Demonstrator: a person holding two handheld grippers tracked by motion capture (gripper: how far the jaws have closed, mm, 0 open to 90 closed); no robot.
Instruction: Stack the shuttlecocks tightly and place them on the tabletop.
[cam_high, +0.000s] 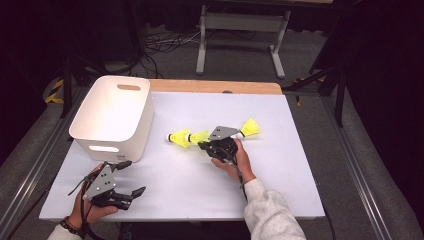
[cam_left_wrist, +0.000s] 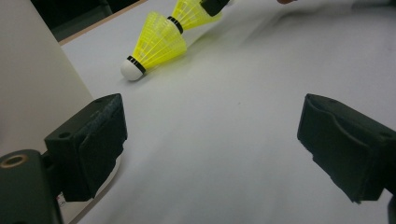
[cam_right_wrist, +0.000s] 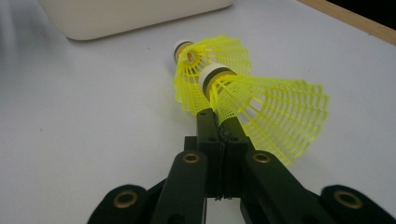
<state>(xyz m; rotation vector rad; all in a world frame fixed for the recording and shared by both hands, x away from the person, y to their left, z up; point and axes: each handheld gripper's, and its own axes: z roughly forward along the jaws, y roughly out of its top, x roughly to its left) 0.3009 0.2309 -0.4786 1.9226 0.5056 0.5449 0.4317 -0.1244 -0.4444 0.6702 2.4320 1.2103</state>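
Shuttlecocks in yellow lie near the middle of the high view. The right gripper (cam_high: 204, 145) has its jaws pinched tight on the skirt edge of the near shuttlecock (cam_right_wrist: 261, 107), whose white cork pokes into the skirt of the second shuttlecock (cam_right_wrist: 205, 65) ahead of it. A third shuttlecock (cam_high: 248, 128) lies just right of that hand. Lower left, the left gripper (cam_high: 131, 178) holds nothing, jaws spread wide above the white table (cam_high: 280, 165). The white bin (cam_high: 112, 117) stands at the frame's left, beside the left gripper.
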